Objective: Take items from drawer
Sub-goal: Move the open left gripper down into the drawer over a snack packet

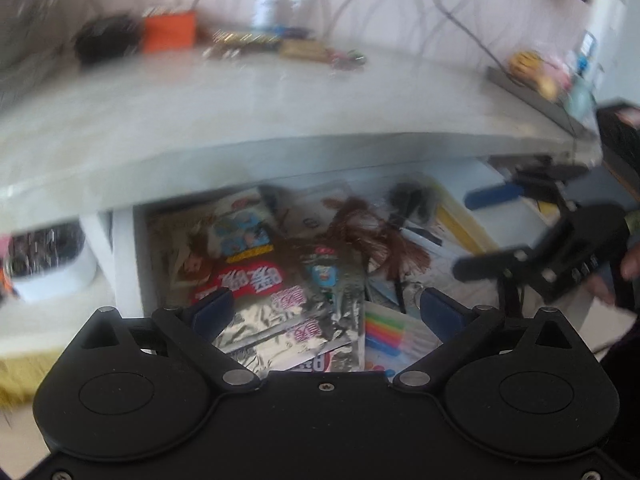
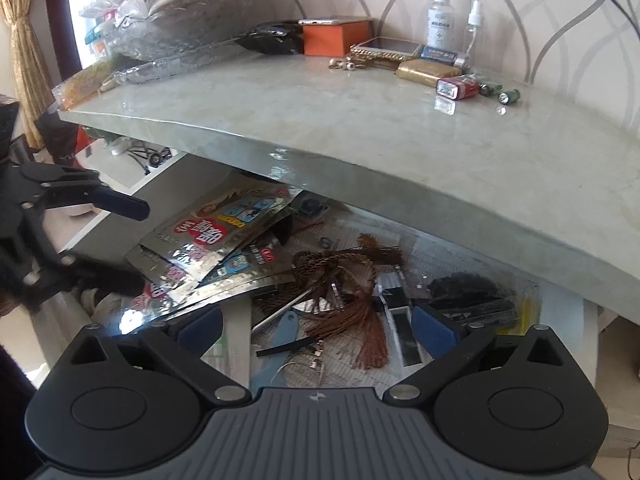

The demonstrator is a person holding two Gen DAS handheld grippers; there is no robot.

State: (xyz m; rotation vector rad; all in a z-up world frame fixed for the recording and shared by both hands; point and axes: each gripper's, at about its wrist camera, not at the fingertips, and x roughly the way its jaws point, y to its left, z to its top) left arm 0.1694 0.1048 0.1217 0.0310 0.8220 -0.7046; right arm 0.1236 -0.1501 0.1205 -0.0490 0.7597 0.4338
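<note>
An open drawer (image 1: 125, 256) (image 2: 188, 176) sits under a marble tabletop (image 1: 240, 112) (image 2: 400, 132). Inside lie silver foil packets with red labels (image 1: 276, 312) (image 2: 216, 240), a brown tassel cord (image 1: 372, 236) (image 2: 352, 284), a pack of coloured pens (image 1: 388, 330) and dark small items at the back. My left gripper (image 1: 326, 310) (image 2: 116, 242) hangs open just above the foil packets with nothing between its pads. My right gripper (image 2: 316, 330) (image 1: 490, 230) is also open and empty, over the tassel and a blue-handled tool (image 2: 280, 332).
On the tabletop stand an orange box (image 2: 334, 38), two spray bottles (image 2: 440, 16), a gold case (image 2: 426, 68), a red lighter-like item (image 2: 460, 88) and batteries (image 2: 508, 96). Clear plastic bags (image 2: 168, 12) pile at the far left. A white bowl (image 1: 52, 264) sits left of the drawer.
</note>
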